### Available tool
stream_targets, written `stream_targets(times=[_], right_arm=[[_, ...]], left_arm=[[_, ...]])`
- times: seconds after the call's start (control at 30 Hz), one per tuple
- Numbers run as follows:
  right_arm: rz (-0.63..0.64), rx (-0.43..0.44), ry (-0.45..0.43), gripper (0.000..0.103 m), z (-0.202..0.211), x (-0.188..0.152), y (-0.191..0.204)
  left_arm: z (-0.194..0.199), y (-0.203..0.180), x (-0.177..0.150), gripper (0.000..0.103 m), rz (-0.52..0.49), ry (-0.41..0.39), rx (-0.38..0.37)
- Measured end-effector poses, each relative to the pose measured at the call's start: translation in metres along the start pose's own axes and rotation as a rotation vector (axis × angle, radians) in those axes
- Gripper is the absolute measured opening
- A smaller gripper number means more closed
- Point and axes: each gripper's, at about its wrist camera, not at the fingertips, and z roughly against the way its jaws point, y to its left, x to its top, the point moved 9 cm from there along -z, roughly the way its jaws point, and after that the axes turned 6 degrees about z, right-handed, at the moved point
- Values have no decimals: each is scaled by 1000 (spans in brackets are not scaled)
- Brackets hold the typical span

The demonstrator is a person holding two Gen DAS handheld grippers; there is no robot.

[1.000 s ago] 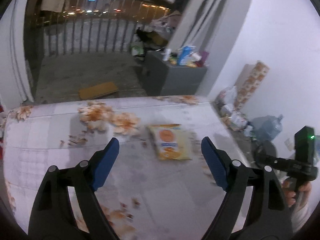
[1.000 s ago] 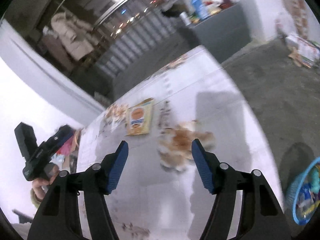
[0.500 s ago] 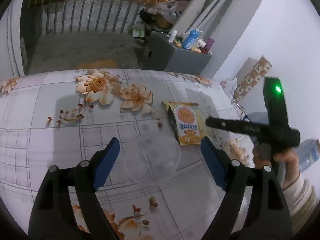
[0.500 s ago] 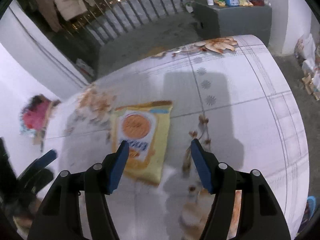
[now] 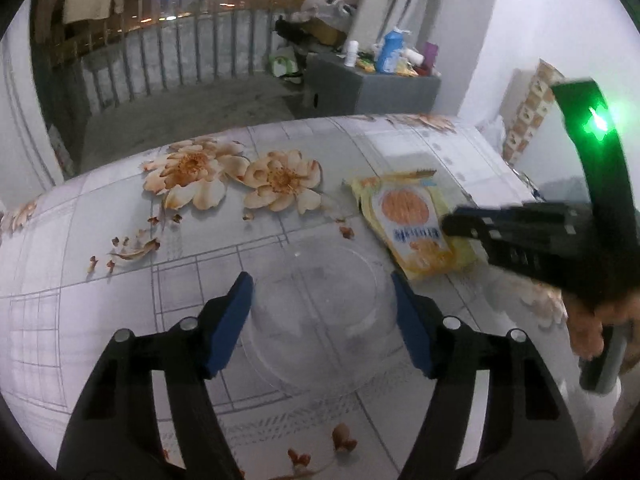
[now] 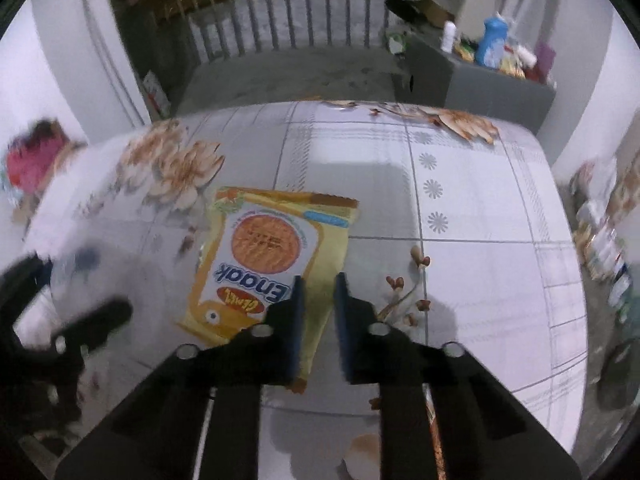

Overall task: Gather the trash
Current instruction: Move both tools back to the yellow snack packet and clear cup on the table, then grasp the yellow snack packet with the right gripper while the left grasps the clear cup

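A yellow snack packet (image 6: pixel 264 248) lies flat on the flower-print table (image 6: pixel 460 280). My right gripper (image 6: pixel 319 284) is closing; its jaws stand narrow with the packet's near right edge pinched between them. In the left wrist view the same gripper (image 5: pixel 452 224) reaches onto the packet (image 5: pixel 408 216) from the right. A clear round plastic container (image 5: pixel 320 320) rests on the table between the fingers of my left gripper (image 5: pixel 320 280). Its jaws are closing around the container, and the pads sit just outside its rim. The left gripper (image 6: pixel 100 316) shows blurred at the right wrist view's left edge.
A grey cabinet (image 5: pixel 372 88) with bottles stands beyond the table's far edge, and a metal railing (image 5: pixel 160 60) runs behind it. Boxes and bags (image 6: pixel 600 240) clutter the floor to the right. A person's hand (image 5: pixel 588 320) holds the right gripper's handle.
My right gripper swung over the packet and its jaws went from wide to narrow on the packet's edge. My left gripper sank toward the clear container and its jaws narrowed.
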Motion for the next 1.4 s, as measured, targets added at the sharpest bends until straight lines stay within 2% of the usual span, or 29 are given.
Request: stream_targets(times=[0.07, 0.17, 0.33, 0.63, 0.73, 0.83, 1.0, 1.13, 1.27, 1.33, 1.4], right_arm=[[20, -7, 2, 5, 4, -6, 2], [32, 4, 4, 3, 14, -18, 2], [-5, 7, 9, 3, 42, -60, -6], [-235, 10, 26, 2, 127, -195, -44], [-318, -6, 17, 2, 154, -234, -54], [-393, -14, -8, 2, 173, -259, -63], [-468, -15, -46, 2, 190, -279, -75], [-525, 45, -91, 2, 199, -282, -79], [-513, 87, -110, 4, 200, -276, -71], [-497, 81, -108, 13, 198, -274, -69], [-494, 77, -100, 28, 193, -271, -70]], left_arm=[[-1, -2, 0, 64, 4, -4, 5], [0, -20, -7, 64, -33, 13, -29], [13, -58, -34, 64, -104, 49, -82], [62, -146, -112, 64, -191, 125, -282], [75, -167, -127, 64, -213, 121, -321], [86, -184, -137, 64, -248, 103, -335], [93, -199, -141, 64, -283, 93, -337], [93, -204, -141, 64, -294, 93, -322], [87, -206, -143, 64, -300, 100, -302], [87, -205, -146, 64, -296, 106, -295], [84, -203, -149, 64, -292, 117, -285]])
